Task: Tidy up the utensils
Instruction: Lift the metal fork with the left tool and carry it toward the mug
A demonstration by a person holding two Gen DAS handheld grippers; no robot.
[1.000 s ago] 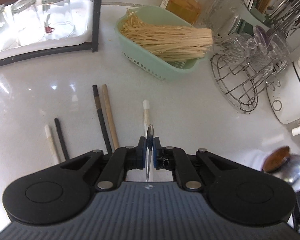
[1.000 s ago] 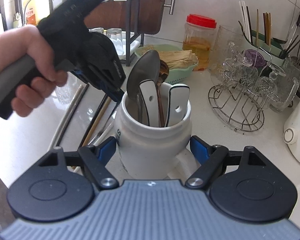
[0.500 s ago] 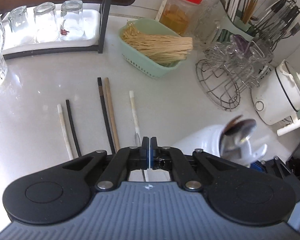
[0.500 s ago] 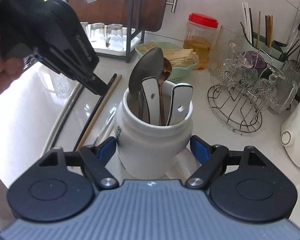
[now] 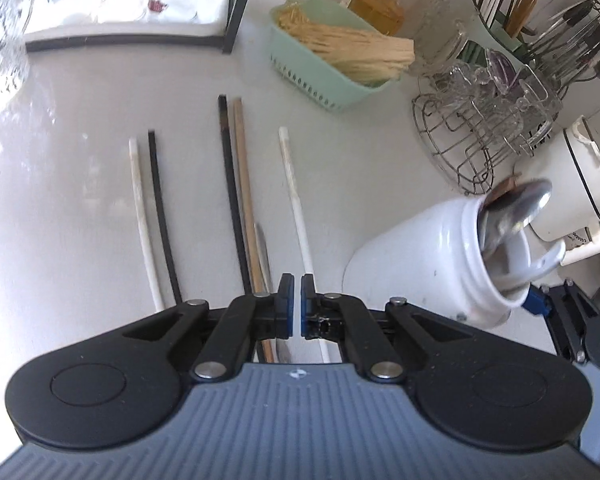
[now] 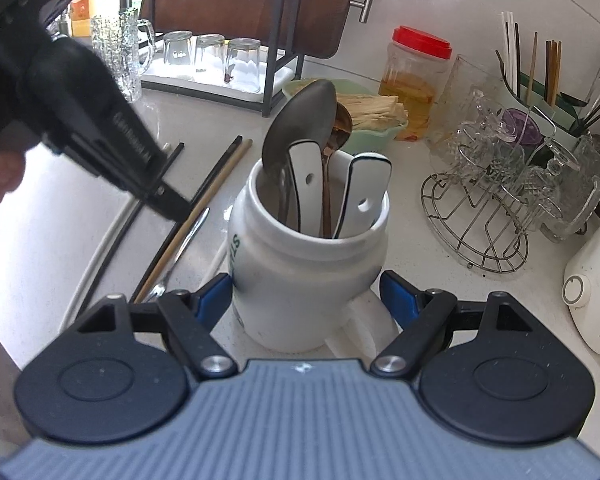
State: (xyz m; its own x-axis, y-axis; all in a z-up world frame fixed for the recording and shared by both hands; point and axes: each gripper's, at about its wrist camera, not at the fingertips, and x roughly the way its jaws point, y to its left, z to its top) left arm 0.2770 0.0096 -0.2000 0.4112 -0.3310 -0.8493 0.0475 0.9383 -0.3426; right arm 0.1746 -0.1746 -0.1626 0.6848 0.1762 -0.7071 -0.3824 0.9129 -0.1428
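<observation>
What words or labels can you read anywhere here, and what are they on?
White jar: green vertical lettering, only "ST" readable, the rest curving out of sight.
Left gripper: embossed word on its black arm, too blurred to read.
Yellow packet at the back: red print, too small to read.

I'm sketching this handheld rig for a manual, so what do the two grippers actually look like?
Both match. The left gripper and right gripper each have a ribbed grey-blue body, two round black lobes, black linkage bars with silver rivets, and blue-padded fingers. White lettering, too blurred to read, runs along the left gripper's black side. No cables or sleeves show.
</observation>
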